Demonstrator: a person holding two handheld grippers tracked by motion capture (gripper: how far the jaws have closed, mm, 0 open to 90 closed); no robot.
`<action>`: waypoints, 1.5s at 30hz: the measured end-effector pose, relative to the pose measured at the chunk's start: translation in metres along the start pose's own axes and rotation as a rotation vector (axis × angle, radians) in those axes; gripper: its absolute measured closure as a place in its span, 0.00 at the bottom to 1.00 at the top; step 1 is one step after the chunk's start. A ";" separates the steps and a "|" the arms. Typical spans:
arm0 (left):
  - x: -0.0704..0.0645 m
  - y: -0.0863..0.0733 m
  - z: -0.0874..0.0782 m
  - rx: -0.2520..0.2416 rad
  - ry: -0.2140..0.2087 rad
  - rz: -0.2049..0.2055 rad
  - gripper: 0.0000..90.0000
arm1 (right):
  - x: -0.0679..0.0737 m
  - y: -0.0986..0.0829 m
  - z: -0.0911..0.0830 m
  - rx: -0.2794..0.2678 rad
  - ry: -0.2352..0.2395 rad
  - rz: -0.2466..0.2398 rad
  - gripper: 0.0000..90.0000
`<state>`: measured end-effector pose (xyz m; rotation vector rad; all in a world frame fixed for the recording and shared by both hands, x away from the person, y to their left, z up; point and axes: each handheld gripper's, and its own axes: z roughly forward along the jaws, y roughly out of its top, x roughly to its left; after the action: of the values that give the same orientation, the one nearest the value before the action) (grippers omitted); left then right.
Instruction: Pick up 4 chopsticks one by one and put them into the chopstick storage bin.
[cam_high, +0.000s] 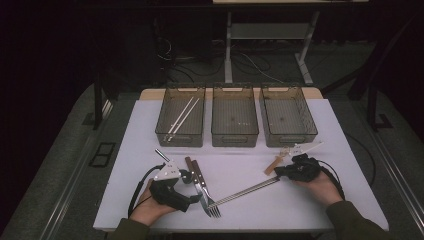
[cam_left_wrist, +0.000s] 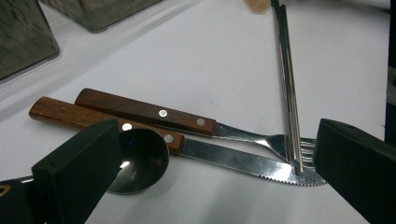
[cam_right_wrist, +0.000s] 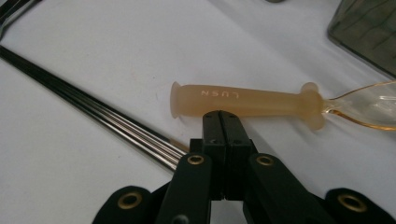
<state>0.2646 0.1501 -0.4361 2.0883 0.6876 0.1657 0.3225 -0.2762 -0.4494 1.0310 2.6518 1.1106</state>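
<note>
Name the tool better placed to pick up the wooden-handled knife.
Left. The left tool is open astride the knife, while the right tool sits shut by the amber spoon.

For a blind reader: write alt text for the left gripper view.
Two black fingers stand wide apart over cutlery on a white table: a wood-handled fork and knife side by side, and a dark spoon bowl by the left finger. Metal chopsticks run across the fork's tines and the knife's tip.
</note>
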 end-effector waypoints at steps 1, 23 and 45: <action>0.000 0.000 0.000 0.000 0.000 0.000 0.00 | 0.001 0.000 0.000 0.004 -0.002 -0.004 1.00; -0.001 0.000 0.000 0.004 -0.007 0.003 0.00 | 0.009 -0.003 -0.005 0.044 0.011 -0.038 1.00; 0.000 -0.001 0.000 0.013 -0.013 0.007 0.00 | 0.019 -0.011 -0.014 0.090 0.036 -0.068 1.00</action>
<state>0.2641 0.1499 -0.4368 2.1030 0.6756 0.1522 0.2969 -0.2789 -0.4432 0.9362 2.7659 1.0147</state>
